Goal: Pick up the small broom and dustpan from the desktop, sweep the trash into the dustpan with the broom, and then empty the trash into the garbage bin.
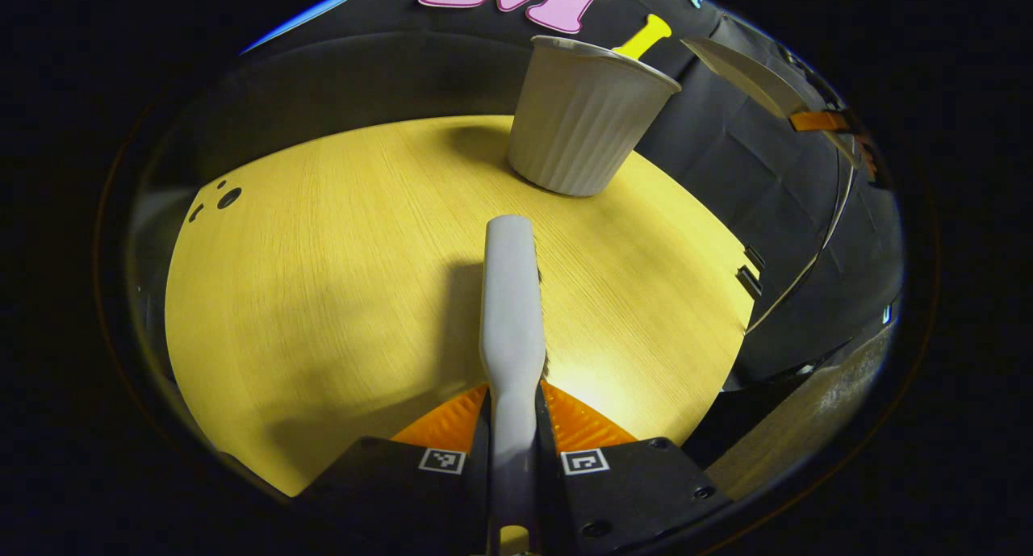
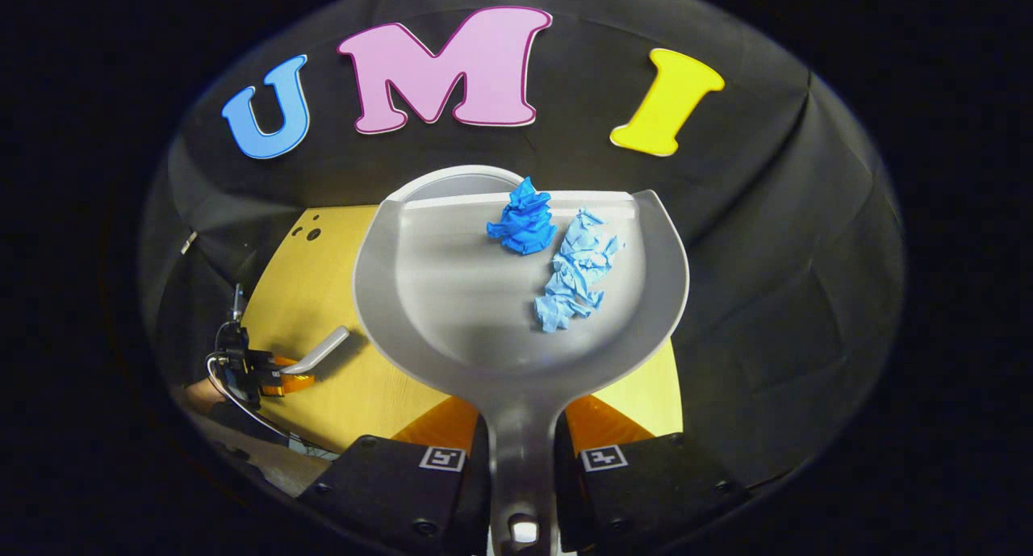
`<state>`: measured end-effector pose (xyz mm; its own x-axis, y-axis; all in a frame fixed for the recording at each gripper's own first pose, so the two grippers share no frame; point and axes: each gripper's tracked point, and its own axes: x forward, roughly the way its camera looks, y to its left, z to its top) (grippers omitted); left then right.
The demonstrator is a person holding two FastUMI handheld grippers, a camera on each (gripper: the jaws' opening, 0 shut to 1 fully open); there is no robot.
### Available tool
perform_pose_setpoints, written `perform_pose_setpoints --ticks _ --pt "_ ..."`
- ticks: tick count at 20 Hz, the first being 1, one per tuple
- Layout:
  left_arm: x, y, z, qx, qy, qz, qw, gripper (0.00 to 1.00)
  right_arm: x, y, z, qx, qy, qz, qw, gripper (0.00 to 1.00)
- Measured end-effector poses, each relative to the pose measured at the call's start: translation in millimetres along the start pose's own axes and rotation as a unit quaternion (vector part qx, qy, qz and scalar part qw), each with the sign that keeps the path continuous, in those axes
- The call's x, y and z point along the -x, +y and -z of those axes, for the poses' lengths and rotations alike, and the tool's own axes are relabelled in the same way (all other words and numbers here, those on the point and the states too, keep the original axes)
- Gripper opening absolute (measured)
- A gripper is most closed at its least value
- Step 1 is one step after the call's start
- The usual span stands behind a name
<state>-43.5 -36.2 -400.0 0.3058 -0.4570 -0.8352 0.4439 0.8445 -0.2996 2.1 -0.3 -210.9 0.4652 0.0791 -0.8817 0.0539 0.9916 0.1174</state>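
Note:
My left gripper (image 1: 514, 401) is shut on the handle of the small grey broom (image 1: 511, 298), which reaches forward low over the wooden desktop (image 1: 323, 282). The white ribbed garbage bin (image 1: 583, 120) stands upright at the desk's far side, just beyond the broom's tip. My right gripper (image 2: 520, 417) is shut on the handle of the grey dustpan (image 2: 452, 298), held up in the air. A dark blue paper wad (image 2: 523, 217) and a light blue one (image 2: 575, 269) lie in the pan near its front lip. The bin's rim (image 2: 452, 177) peeks out behind that lip. The left gripper (image 2: 274, 376) with the broom (image 2: 323, 349) shows farther off at lower left.
The desk's right edge (image 1: 746, 298) drops off to the black cloth wall. Small dark holes (image 1: 228, 197) mark the desktop at far left. The raised dustpan's edge (image 1: 742, 68) shows at upper right, above the bin. A sleeve and cable (image 2: 234, 411) lie behind the left gripper.

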Motion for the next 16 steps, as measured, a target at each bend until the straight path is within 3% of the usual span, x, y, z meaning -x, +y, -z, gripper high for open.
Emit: perform_pose_setpoints --ticks 1,2,5,6,14,15,16 --pt "1.4 0.1 0.5 0.002 -0.001 -0.001 1.000 0.26 -6.1 -4.2 -10.5 0.015 0.003 0.010 1.000 0.37" --pt "2.8 -0.3 0.1 0.003 -0.003 -0.001 1.000 0.32 -13.4 -9.2 -23.0 0.032 0.006 0.020 0.999 0.37" --pt "4.5 -2.8 0.4 0.008 -0.005 -0.002 1.000 0.26 -29.4 -18.0 -48.1 0.083 0.022 0.044 0.995 0.37" --pt "4.7 -3.2 0.0 0.007 -0.006 -0.003 1.000 0.29 -33.0 -20.2 -54.6 0.099 0.029 0.050 0.993 0.37" --pt "4.8 -3.8 1.1 0.013 -0.008 -0.008 1.000 0.32 -58.6 -25.4 -79.3 0.233 0.077 0.096 0.965 0.35" --pt "4.6 -3.4 1.4 0.013 -0.009 -0.009 1.000 0.29 -61.1 -25.2 -80.6 0.249 0.083 0.100 0.960 0.35" --pt "5.1 -3.8 1.1 0.014 -0.009 -0.010 1.000 0.32 -62.2 -26.8 -83.4 0.267 0.086 0.107 0.954 0.35"
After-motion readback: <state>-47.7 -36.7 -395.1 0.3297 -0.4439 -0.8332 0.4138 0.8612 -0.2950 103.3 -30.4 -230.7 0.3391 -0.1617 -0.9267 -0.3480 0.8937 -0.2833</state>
